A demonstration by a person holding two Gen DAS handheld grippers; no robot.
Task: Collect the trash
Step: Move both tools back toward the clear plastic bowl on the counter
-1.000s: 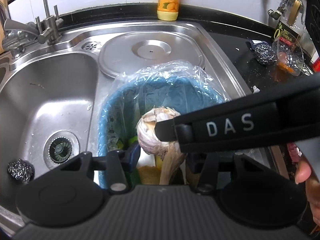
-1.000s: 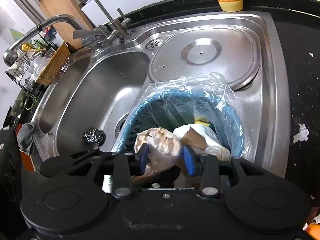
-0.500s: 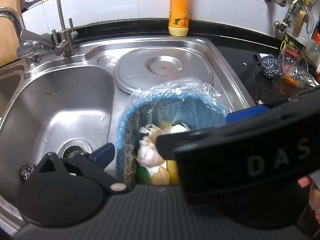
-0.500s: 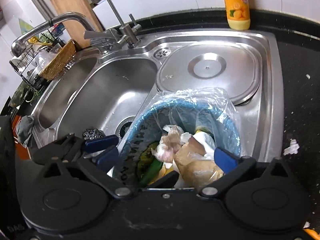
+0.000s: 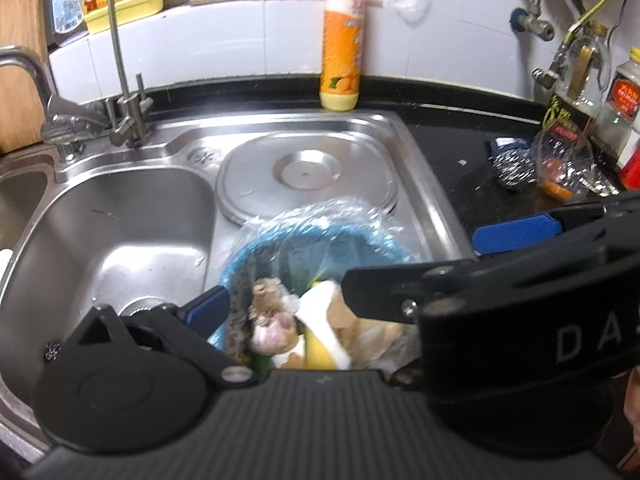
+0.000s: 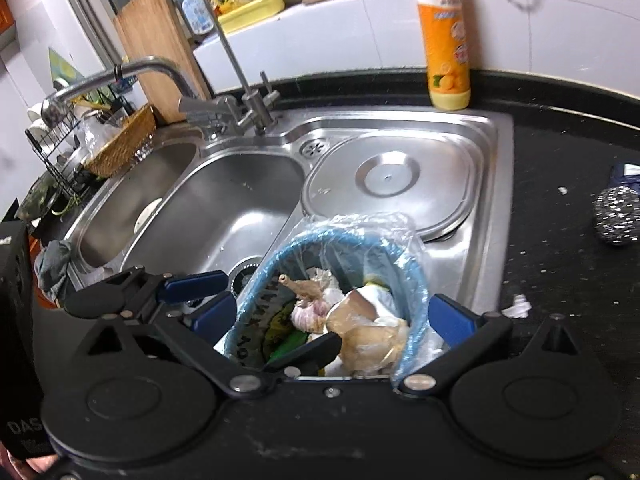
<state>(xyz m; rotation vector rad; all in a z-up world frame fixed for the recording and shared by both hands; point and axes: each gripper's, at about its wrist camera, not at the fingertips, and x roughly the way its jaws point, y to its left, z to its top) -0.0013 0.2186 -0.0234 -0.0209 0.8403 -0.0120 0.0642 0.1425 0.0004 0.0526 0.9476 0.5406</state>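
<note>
While the garlic bulb (image 6: 310,312) lay inside the lined blue bin (image 6: 416,276) among other scraps, that piece counted as collected; white scraps (image 6: 518,306) on the black counter (image 6: 560,168) remained, by appearance, to be gathered. Both tongs had just been opening with nothing between their jaws: the right tongs (image 6: 332,312) stood released, straddling the bin above the bulb, and the left tongs (image 5: 304,308) likewise hung spread wide, clear of it.

Glossy steel sink (image 6: 240,208); crinkled clear plastic bin liner (image 6: 376,226); wooden board (image 6: 160,44)
</note>
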